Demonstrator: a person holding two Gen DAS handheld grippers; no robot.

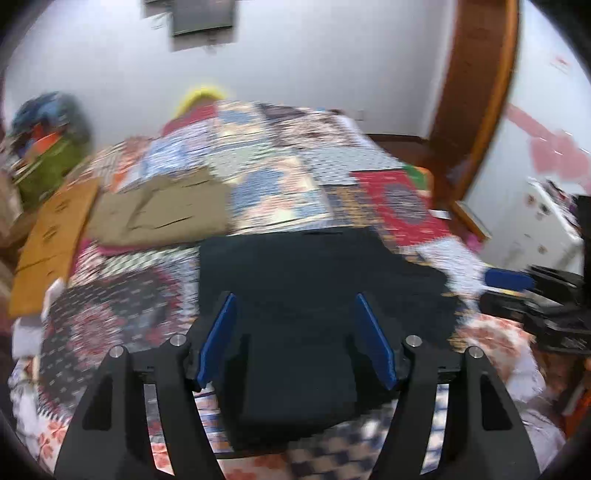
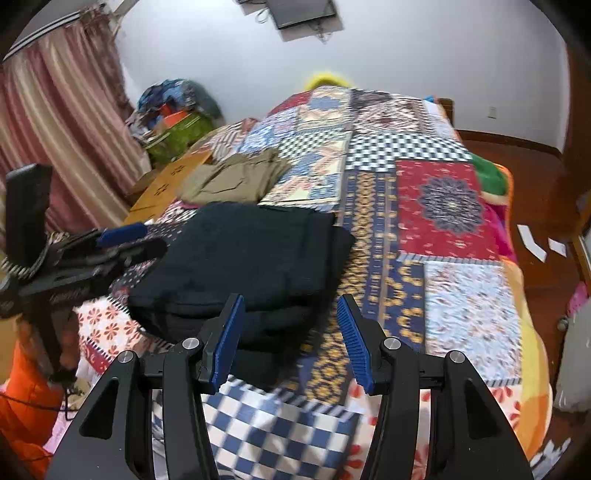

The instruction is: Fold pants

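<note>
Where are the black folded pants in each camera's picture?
Left wrist: the black pants fill the lower middle, right ahead of the gripper's fingers.
Right wrist: the black pants lie left of centre, on the quilt.
Shared landmark: the folded khaki pants just beyond them.

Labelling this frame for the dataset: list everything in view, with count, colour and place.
pants: 1, dark navy, folded, near edge of bed
khaki garment: 1, folded, behind the pants
quilt: 1, multicolour patchwork, covers the bed
cardboard: 1, tan, left edge of bed
clothes pile: 1, mixed colours, far left corner
curtain: 1, pink striped, left wall
screen: 1, dark, on far wall
paper scraps: 2, white, floor at right
left hand-held gripper: black with blue pads, open, over the pants
right hand-held gripper: black with blue pads, open, at the pants' near edge
</note>
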